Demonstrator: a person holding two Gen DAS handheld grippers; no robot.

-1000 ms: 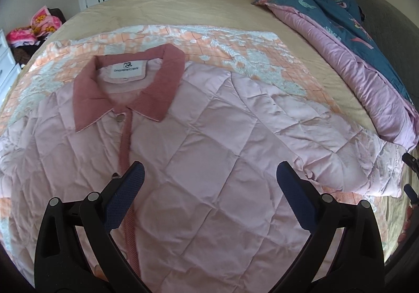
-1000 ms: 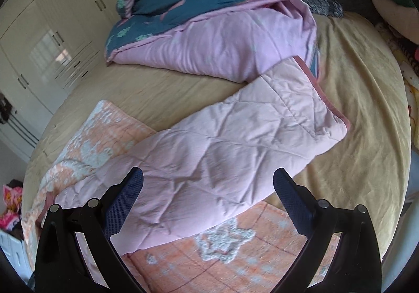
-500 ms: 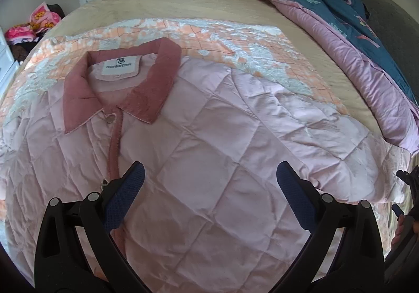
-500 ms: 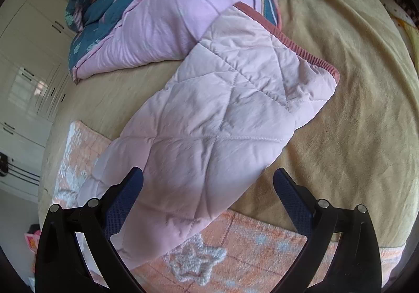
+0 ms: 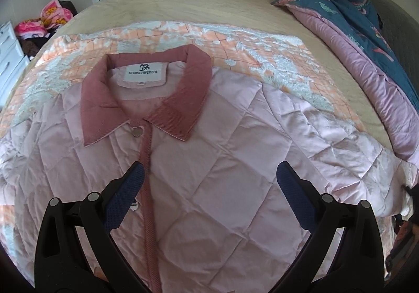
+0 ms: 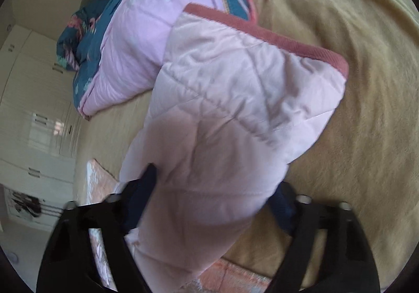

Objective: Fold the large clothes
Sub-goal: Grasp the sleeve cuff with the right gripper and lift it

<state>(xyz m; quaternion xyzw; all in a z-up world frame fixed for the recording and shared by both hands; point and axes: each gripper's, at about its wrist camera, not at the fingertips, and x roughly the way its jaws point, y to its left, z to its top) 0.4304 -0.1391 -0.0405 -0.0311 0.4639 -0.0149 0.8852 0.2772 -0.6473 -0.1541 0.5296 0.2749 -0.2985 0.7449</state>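
The right gripper [image 6: 212, 196] has just closed its jaws onto the pale pink quilted jacket's sleeve [image 6: 235, 99], ready for folding inward. The left gripper [image 5: 209, 183] hovers with jaws apart above the jacket's front [image 5: 222, 162].

Left gripper [image 5: 209, 183] gapes wide; right gripper [image 6: 217, 193] has just closed in, pinching

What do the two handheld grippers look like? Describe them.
Left gripper: glossy black plastic arms with silver rivets, ending in two dark blue textured pads. Right gripper: the same black frame, rivets and dark blue pads, blurred here. No cables or markings show.
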